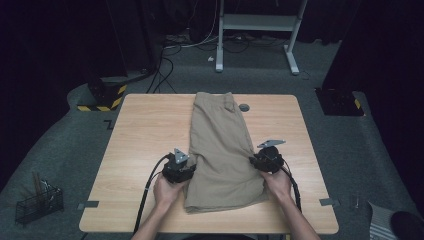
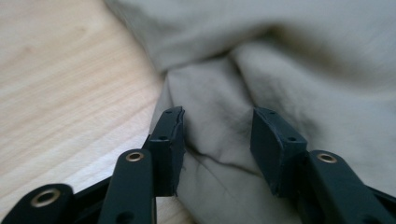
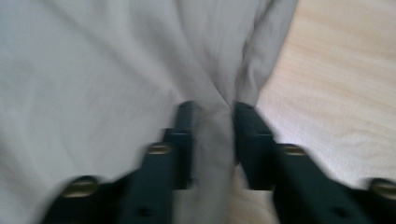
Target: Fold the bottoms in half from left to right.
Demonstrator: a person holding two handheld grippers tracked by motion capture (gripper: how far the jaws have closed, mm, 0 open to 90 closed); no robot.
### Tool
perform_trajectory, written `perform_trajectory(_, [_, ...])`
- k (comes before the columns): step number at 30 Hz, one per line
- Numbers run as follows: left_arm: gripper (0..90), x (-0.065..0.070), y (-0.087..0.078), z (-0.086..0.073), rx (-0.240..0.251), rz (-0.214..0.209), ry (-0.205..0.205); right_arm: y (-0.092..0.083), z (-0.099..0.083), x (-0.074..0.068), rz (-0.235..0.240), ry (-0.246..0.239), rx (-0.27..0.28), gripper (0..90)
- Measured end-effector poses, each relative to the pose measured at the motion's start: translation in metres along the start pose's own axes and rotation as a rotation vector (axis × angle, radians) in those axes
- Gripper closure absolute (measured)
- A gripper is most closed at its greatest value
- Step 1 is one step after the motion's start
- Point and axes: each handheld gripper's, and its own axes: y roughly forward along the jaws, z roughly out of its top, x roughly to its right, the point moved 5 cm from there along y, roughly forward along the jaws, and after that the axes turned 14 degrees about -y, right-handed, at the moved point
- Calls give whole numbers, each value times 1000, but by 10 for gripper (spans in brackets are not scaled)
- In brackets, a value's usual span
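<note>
So there's one pair of khaki shorts (image 1: pixel 220 150) laid flat down the middle of the wooden table (image 1: pixel 140 145), centre of the frame. Two grippers, one per hand: the left gripper (image 2: pixel 217 140) sits at the shorts' left edge, jaws partway apart with a fabric fold between them, while the right gripper (image 3: pixel 212 135) stands narrow around a ridge of cloth at the right edge.

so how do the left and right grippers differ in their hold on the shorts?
The left gripper stands wider, fabric lying loose between its jaws; the right gripper has a narrower gap with a raised fold in it. The left sits at the left edge of the khaki shorts, the right at the right edge. Both point inward over the cloth.
</note>
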Motion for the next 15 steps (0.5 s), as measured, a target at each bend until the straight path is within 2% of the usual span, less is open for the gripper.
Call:
perform_trajectory(1, [588,-2,-1,0,-8,1,-12,0,-4,3,-27,-14,-6,869])
perform_trajectory(2, [631,-3,-2,0,-16,5,-11,0,-7,8,-39,-9,-2,881])
perform_trajectory(4, [636,-7,-6,0,-35,12,-9,-3,-14,15,-36,29,-3,874])
perform_trajectory(7, [574,-14,-9,-2,-36,30,-38,-10,-16,15,-42,23,15,711])
perform_trajectory(9, [519,-14,-12,-1,-9,6,-79,-15,-14,14,-46,20,47,627])
perform_trajectory(11, [467,-9,-15,5,38,-28,-97,-20,-12,11,-39,25,74,583])
perform_trajectory(14, [416,3,-17,13,68,-66,-85,-24,-10,0,-8,12,84,551])
perform_trajectory(15, [407,8,-15,15,63,-69,-65,-25,-11,-4,-5,8,88,542])
